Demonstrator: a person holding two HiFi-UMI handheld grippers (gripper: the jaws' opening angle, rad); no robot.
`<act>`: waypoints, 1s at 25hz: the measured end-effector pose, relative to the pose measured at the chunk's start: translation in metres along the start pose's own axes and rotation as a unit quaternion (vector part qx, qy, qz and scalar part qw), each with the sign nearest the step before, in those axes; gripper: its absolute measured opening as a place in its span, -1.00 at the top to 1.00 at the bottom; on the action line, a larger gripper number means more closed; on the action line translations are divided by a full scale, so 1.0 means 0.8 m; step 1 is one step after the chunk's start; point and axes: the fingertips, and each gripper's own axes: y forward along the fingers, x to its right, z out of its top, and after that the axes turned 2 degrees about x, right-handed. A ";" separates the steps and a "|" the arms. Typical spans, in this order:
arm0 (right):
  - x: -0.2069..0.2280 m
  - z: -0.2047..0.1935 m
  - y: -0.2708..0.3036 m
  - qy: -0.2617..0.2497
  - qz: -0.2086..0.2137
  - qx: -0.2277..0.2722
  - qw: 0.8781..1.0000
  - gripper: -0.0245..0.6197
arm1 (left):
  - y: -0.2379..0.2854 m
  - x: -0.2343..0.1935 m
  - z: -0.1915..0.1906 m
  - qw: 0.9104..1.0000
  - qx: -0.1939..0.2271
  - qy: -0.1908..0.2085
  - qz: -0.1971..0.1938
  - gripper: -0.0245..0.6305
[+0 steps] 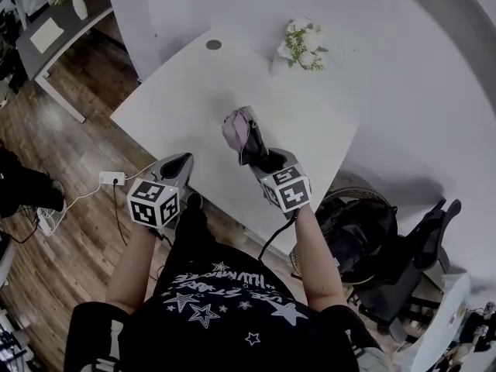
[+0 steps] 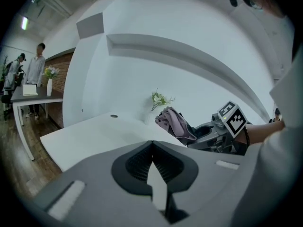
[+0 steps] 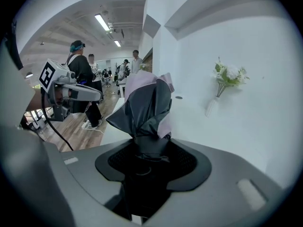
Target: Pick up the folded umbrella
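Right gripper (image 1: 262, 161) is seen clamped on the folded umbrella (image 1: 239, 129), whose dark lower part is pinched between the jaws in the right gripper view (image 3: 147, 151). The bunched pink and dark grey fabric (image 3: 144, 103) is shown standing out beyond the jaws, pointed away from the person. From the head view the umbrella is placed over the near part of the white table (image 1: 194, 91), close to its front edge; whether any part of it touches the tabletop cannot be told. Left gripper (image 1: 178, 166) is held at the table's near edge, well apart from the umbrella, and in its own view the jaws (image 2: 152, 151) are seen brought together with nothing between them. In that same view the umbrella (image 2: 171, 122) is seen tilted, with the right gripper's marker cube (image 2: 233, 118) beside it. A small bunch of white flowers (image 1: 302, 45) is laid on the far part of the table, apart from both grippers. A power strip (image 1: 111, 178) is seen on the wooden floor to the left, and an office chair (image 1: 411, 262) to the right.
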 end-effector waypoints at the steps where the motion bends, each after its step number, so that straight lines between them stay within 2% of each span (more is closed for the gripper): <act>1: -0.004 -0.006 -0.009 0.003 0.001 0.002 1.000 0.20 | -0.007 0.008 -0.003 1.000 0.002 0.000 0.002 0.92; 11: -0.030 -0.040 -0.075 0.019 -0.003 0.030 0.999 0.20 | -0.065 0.066 -0.023 1.000 0.018 0.007 0.016 0.92; 25: -0.060 -0.064 -0.118 0.016 -0.006 0.044 0.999 0.20 | -0.114 0.097 -0.039 0.999 0.031 0.011 0.028 0.92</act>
